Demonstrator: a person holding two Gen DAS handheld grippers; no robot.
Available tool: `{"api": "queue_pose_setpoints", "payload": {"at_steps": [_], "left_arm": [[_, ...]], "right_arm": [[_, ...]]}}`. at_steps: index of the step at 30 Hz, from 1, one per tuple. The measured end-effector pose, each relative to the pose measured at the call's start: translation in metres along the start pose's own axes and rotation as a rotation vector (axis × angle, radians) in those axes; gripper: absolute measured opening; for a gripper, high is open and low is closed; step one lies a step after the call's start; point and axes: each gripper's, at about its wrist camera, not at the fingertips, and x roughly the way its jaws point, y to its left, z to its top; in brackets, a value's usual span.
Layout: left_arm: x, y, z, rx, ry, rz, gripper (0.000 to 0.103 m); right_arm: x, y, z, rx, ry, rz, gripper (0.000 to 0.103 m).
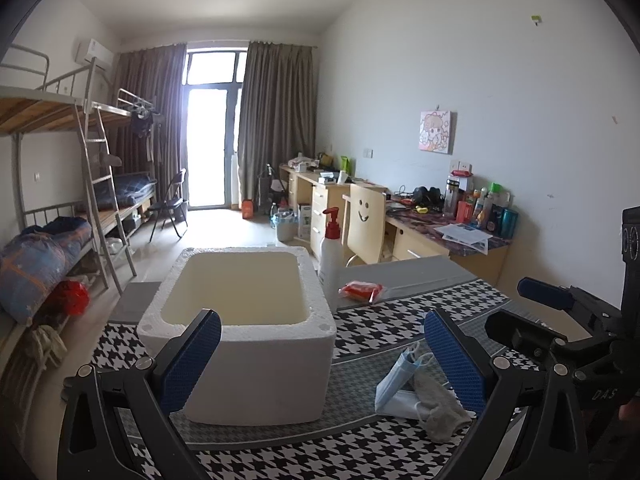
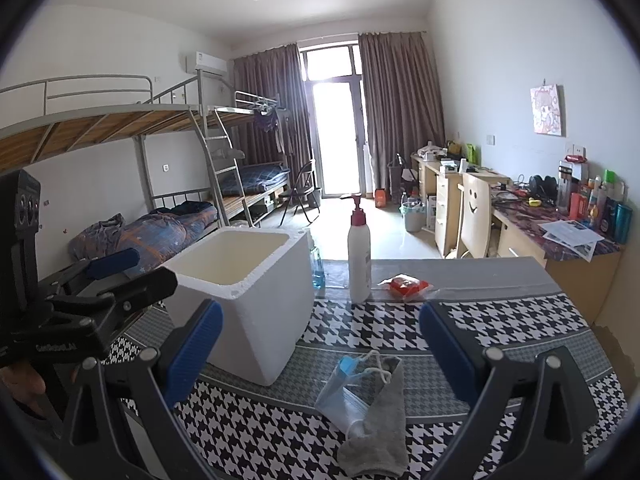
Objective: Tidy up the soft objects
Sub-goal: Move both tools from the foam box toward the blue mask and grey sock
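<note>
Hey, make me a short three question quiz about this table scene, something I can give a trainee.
1. True or false: the foam box already holds a soft item.
2. What lies partly over the grey sock?
A) the pump bottle
B) the blue face mask
C) the red packet
3. Fill in: both sets of tongs, left and right, are ____ and holding nothing.

Key: 1 false, its visible interior looks bare; 2 B; 3 open.
</note>
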Motion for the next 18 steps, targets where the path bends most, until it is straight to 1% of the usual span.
{"api": "queue_pose_setpoints", "payload": {"at_steps": [9, 18], "left_arm": [[-0.004, -0.005, -0.01, -0.005, -0.018, 0.018, 0.102], [-0.004, -0.014, -0.023, 0.035, -0.039, 0.04, 0.102]], "right_arm": [[-0.003, -0.002, -0.005, -0.004, 0.002, -0.007, 0.1], [-0.002, -0.008, -0.013, 0.014, 0.016, -0.016, 0.1]]}}
